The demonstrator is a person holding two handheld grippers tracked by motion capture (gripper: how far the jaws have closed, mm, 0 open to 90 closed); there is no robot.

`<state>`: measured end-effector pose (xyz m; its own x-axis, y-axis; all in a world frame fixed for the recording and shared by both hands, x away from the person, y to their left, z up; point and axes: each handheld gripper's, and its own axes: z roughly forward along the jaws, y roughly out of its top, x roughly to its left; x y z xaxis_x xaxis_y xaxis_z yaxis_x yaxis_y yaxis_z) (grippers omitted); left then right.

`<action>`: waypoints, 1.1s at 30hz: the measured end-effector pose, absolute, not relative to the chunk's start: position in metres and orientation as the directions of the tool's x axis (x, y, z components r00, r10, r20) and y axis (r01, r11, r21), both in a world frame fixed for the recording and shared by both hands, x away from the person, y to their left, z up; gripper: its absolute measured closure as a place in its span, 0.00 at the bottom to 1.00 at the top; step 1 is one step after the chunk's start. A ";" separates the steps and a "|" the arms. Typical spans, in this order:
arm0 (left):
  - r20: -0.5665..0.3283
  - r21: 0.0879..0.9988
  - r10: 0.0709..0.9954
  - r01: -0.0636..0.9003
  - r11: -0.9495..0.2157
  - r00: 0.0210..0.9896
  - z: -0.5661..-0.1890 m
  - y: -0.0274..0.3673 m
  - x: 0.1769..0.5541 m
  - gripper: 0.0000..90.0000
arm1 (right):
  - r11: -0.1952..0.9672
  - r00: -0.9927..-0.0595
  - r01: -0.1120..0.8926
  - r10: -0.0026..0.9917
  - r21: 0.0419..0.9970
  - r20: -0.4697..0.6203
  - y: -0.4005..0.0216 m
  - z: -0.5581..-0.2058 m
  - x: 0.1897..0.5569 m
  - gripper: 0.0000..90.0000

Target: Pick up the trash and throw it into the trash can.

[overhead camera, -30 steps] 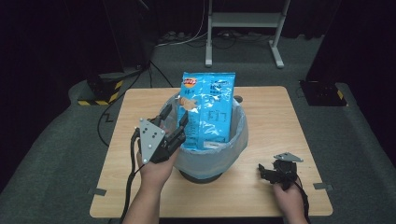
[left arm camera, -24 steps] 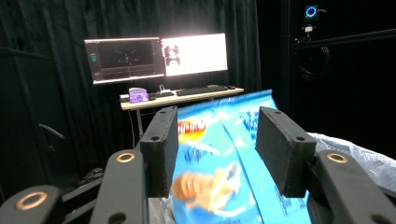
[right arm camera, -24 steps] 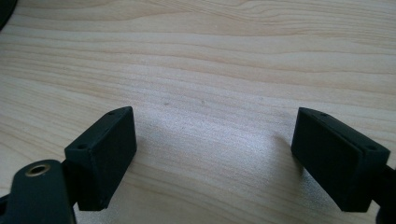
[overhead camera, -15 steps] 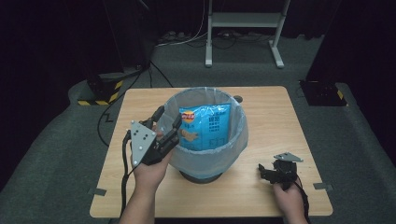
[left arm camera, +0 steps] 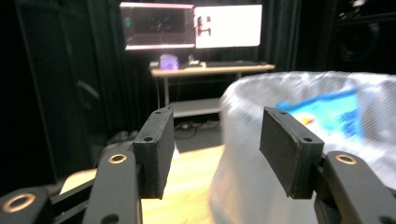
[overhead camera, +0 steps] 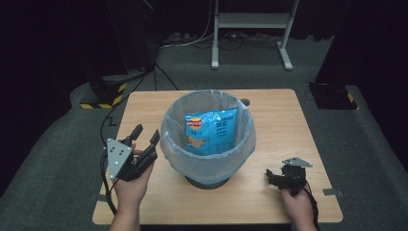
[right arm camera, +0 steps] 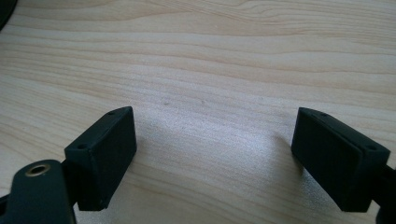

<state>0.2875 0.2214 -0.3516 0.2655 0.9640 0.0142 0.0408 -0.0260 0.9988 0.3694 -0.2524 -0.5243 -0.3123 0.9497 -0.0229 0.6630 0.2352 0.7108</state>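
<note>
Since the earlier frame my left gripper (overhead camera: 144,135) had pulled back off the bin (overhead camera: 208,166) to its left side and come lower, and the chip bag (overhead camera: 211,132) had dropped from sticking out above the rim to down inside the liner. Left jaws had just been opening, nothing between them, pads wide apart in the left gripper view (left arm camera: 215,154). Bin wall sat just beside that gripper, not touching as far as I could tell. Bag leaned upright against the far inner wall, blue face toward me. Right gripper (overhead camera: 272,177) rested on the table (overhead camera: 274,110) right of the bin, jaws spread, bare wood between the pads (right arm camera: 212,158)
</note>
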 end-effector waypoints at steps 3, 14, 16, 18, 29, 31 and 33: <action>-0.007 0.997 0.967 0.081 -0.013 0.253 -0.367 0.232 0.288 0.49 | 0.235 -0.312 0.663 0.950 0.711 -0.023 -0.252 -0.524 0.369 0.15; -0.023 0.937 0.972 0.345 -0.061 0.235 -0.449 0.249 0.301 0.47 | 0.234 -0.312 0.663 0.950 0.711 -0.022 -0.252 -0.524 0.369 0.15; -0.026 0.906 0.971 0.416 -0.078 0.238 -0.468 0.251 0.305 0.47 | 0.235 -0.312 0.663 0.950 0.711 -0.023 -0.252 -0.524 0.369 0.15; -0.029 0.864 0.971 0.494 -0.094 0.236 -0.489 0.252 0.307 0.47 | 0.235 -0.312 0.663 0.950 0.711 -0.023 -0.252 -0.524 0.369 0.15; 0.000 0.752 0.968 0.638 -0.165 0.250 -0.528 0.246 0.312 0.37 | 0.230 -0.309 0.665 0.951 0.710 -0.019 -0.252 -0.524 0.369 0.15; -0.001 0.752 0.968 0.638 -0.165 0.251 -0.528 0.246 0.311 0.37 | 0.231 -0.309 0.665 0.951 0.710 -0.020 -0.252 -0.524 0.369 0.15; -0.003 0.754 0.969 0.637 -0.160 0.247 -0.528 0.246 0.311 0.37 | 0.231 -0.309 0.665 0.951 0.710 -0.020 -0.252 -0.524 0.369 0.16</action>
<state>0.3113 0.2458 -0.5284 0.2470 0.9690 -0.0030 0.6366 -0.1599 0.7545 0.3690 -0.2519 -0.5243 -0.3087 0.9509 -0.0199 0.6650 0.2307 0.7103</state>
